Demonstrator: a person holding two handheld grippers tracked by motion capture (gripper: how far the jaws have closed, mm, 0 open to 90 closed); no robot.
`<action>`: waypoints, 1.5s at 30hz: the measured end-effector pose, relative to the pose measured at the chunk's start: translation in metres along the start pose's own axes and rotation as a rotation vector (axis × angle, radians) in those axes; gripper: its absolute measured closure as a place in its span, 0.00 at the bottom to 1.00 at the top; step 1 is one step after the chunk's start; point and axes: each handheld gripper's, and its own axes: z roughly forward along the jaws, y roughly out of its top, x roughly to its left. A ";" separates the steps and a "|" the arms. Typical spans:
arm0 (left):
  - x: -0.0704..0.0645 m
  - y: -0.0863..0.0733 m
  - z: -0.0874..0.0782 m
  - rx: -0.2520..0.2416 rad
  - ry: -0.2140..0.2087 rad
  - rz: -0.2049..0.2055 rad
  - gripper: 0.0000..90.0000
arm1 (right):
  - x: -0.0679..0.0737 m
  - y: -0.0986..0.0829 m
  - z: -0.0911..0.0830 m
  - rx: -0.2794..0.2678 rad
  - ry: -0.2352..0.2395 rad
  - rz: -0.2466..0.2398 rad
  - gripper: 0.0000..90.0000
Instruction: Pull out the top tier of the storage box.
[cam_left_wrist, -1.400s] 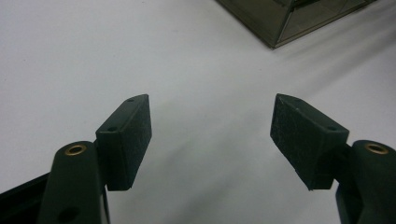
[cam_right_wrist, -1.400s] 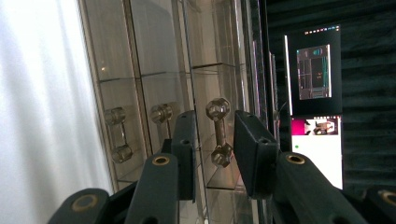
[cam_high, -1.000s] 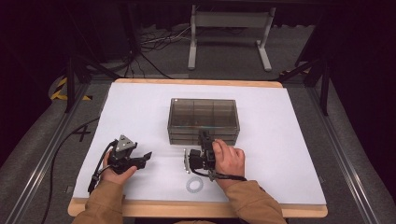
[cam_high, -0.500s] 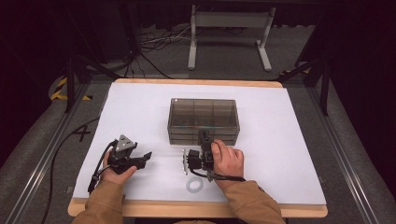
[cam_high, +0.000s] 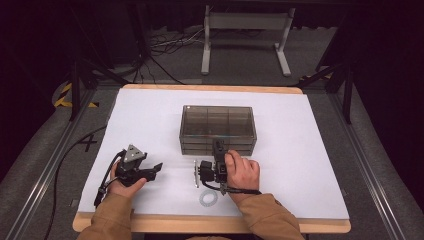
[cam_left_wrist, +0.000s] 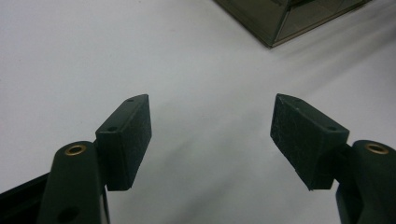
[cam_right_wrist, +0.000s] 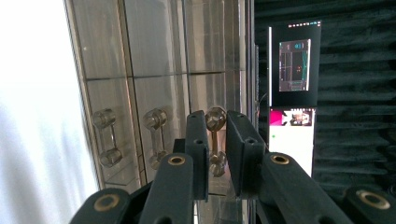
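Tabletop (cam_high: 310, 150): white surface with a wooden edge, seen from the high view.

Drawer unit (cam_high: 218, 129): smoky clear plastic box standing near the middle of the tabletop, its front facing the person. In the right gripper view it appears turned on its side, with three clear handles in a row.

Right tool (cam_high: 218, 150): held in the person's right hand (cam_high: 243, 172), rolled onto its side, tip at the front face of the drawer unit.

Right tool state: in the right gripper view (cam_right_wrist: 216, 140) the jaws stand close on either side of one drawer handle (cam_right_wrist: 215, 140), the one farthest from the white surface. The gap is narrow, the handle sits between the pads, and the pads look to be touching it or nearly so; firm contact cannot be confirmed.

Other handles: two more (cam_right_wrist: 156, 137) (cam_right_wrist: 106, 137) lie beside the jaws, outside them.

Left tool (cam_high: 156, 170): held in the person's left hand (cam_high: 126, 182), low over bare tabletop at the left front, well apart from the drawer unit.

Left tool state: in the left gripper view (cam_left_wrist: 212, 135) the jaws are spread wide with nothing between them; a corner of the drawer unit (cam_left_wrist: 289, 18) shows far ahead.

Ring (cam_high: 208, 199): pale ring flat on the tabletop, near the right hand.

Slim pale strip (cam_high: 195, 173): lies just left of the right tool's body; what it is cannot be told.

Screen (cam_right_wrist: 294, 65): lit display against a dark wall, beyond the drawer unit.
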 end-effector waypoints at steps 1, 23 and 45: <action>0.000 0.000 0.000 0.001 0.000 0.001 0.33 | 0.000 0.000 0.000 0.005 0.002 0.007 0.89; 0.000 0.000 0.000 0.001 0.002 0.001 0.33 | 0.006 0.002 -0.019 0.005 0.005 0.002 0.89; 0.000 0.000 0.000 0.005 0.003 0.000 0.33 | 0.005 -0.002 -0.022 -0.019 0.012 0.025 0.85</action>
